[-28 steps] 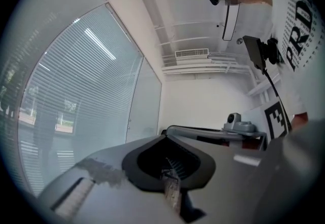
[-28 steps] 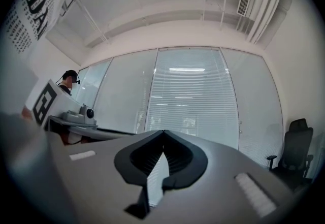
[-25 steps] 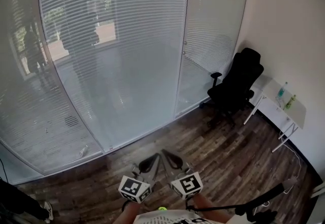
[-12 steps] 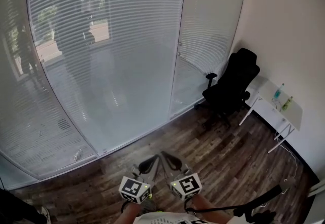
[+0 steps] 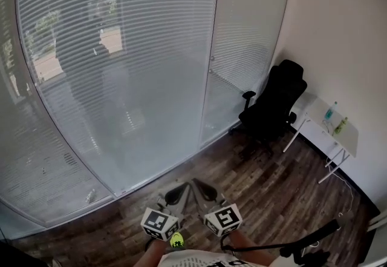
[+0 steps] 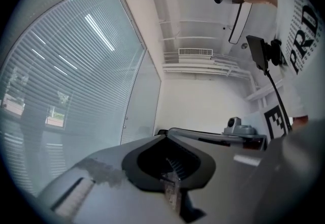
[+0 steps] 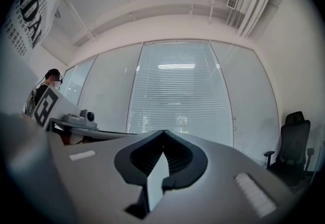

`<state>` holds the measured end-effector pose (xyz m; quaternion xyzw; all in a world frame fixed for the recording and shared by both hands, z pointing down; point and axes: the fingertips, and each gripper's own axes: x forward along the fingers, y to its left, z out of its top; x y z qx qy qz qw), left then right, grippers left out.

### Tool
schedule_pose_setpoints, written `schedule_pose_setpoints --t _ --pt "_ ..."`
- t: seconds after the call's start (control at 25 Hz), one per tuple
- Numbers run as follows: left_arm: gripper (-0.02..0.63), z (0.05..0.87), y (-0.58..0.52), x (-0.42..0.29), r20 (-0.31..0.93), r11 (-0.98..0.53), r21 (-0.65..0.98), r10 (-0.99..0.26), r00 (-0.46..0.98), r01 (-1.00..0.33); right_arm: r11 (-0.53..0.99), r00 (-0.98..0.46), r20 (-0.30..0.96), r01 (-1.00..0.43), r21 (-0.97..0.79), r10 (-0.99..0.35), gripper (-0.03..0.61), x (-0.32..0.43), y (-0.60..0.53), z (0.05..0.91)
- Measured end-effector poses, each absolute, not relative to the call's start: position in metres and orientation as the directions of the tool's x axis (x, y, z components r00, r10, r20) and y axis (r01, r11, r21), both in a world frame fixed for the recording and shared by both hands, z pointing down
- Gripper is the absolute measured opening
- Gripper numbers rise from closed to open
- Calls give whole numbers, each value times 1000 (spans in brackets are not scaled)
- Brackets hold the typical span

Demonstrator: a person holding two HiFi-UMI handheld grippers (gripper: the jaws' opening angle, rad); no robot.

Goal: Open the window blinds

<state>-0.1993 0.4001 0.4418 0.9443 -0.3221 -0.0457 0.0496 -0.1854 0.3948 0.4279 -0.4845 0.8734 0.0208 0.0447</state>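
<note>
A: Blinds first. Where are they?

B: We've got the blinds [image 5: 121,48] straight ahead, hanging over the big curved glass panel at the left and centre of the head view. The slats are down the full height, right to the floor line. We can make out faint outdoor shapes through them. A narrower panel [image 5: 248,36] to the right of it has slats down too.

A: Grippers?

B: On the left hand-held gripper [image 6: 165,137] we see the jaws pressed together with nothing between them. The right hand-held gripper [image 7: 163,132] is the same, tips closed on each other and empty.

A: Where do they sit?

B: Both are at the bottom edge of the head view, side by side, tips leaning toward each other and pointing toward the glass. The right gripper view looks at the slats dead ahead, past its tips. In the left gripper view the slats fill the left side.

A: Is either one touching the blinds?

B: No, we mark them as well apart. A stretch of wood floor [image 5: 272,187] lies between the tips and the glass.

A: What else is there?

B: A black office chair [image 5: 273,102] stands in the right corner, near the narrower panel. A white bench [image 5: 326,129] is just beside it, against the wall [image 5: 338,29]. Two small bottles [image 5: 331,111] stand on the bench, too small for us to say more.
</note>
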Motion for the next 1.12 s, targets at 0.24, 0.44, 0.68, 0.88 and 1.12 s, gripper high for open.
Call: schedule_pose_setpoints --t 0.24,0.44,0.68,0.88,1.12 --pt "-9 442 353 -213 -61 -805 119 -590 805 -581 521 -518 -97 -854 -6 -850 3 -200 348 431" --pt "-9 437 319 -224 -74 -814 113 -579 812 -570 502 -499 -110 -865 5 -859 3 -211 313 425" --pt "-9 443 284 -235 -81 -823 97 -566 820 -559 478 -477 -108 -878 19 -872 3 -222 277 432" --pt "-9 444 265 -230 -75 -833 111 -551 831 -542 468 -467 -91 -884 19 -879 3 -216 256 431" --pt "-9 452 244 -216 -59 -837 125 -542 838 -533 455 -454 -79 -890 2 -888 3 -202 234 439"
